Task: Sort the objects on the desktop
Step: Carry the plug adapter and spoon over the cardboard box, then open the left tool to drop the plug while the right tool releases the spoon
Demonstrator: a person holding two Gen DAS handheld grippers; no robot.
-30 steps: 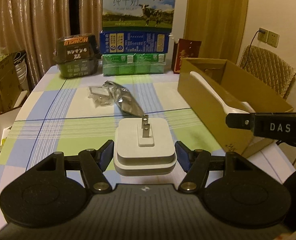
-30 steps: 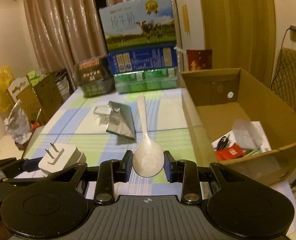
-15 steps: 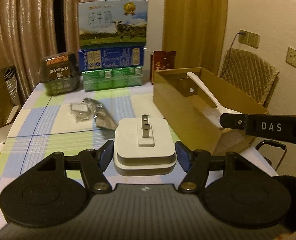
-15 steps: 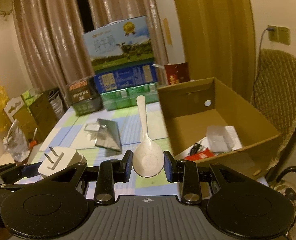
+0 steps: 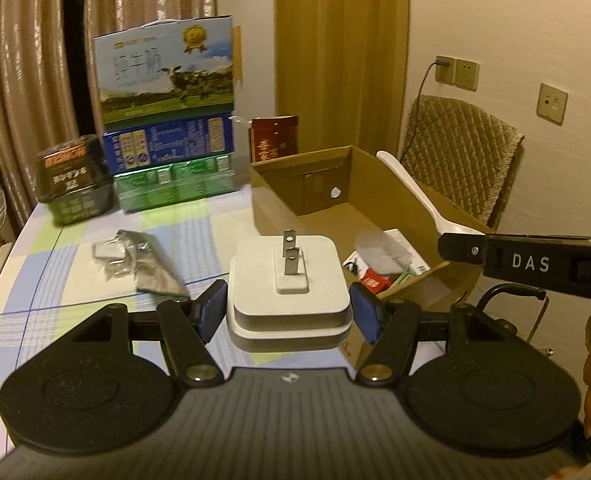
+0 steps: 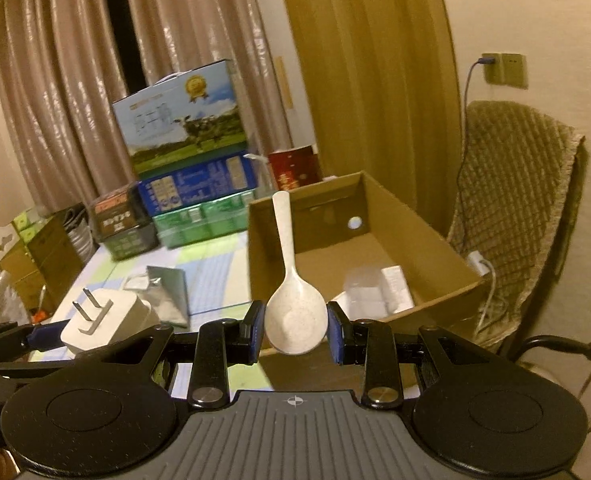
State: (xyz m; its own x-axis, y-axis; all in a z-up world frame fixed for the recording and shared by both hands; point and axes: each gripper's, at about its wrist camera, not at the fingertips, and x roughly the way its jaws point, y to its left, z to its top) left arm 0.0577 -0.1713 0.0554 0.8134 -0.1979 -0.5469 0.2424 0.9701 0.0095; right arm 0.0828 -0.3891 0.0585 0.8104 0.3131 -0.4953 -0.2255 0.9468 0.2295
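Note:
My left gripper (image 5: 289,312) is shut on a white plug adapter (image 5: 289,288), prongs pointing forward, held in the air near the front left corner of an open cardboard box (image 5: 279,216). My right gripper (image 6: 295,330) is shut on the bowl of a white spoon (image 6: 291,300), whose handle points forward over the box (image 6: 427,252). The left wrist view has the spoon (image 5: 415,196) over the box's right side. The adapter (image 6: 103,320) is low on the left in the right wrist view. Inside the box lie a clear plastic piece (image 5: 379,248), papers and a red packet (image 5: 373,282).
A silver foil pouch (image 5: 155,264) and a small clear packet (image 5: 107,252) lie on the checked tablecloth (image 5: 55,264). Stacked milk cartons (image 5: 167,120), a dark tub (image 5: 73,180) and a red box (image 5: 273,138) stand at the back. A padded chair (image 5: 459,152) is beyond the box.
Both grippers have risen and swung right toward the box, still shut on the adapter and the spoon. The box's inside has come into the left wrist view.

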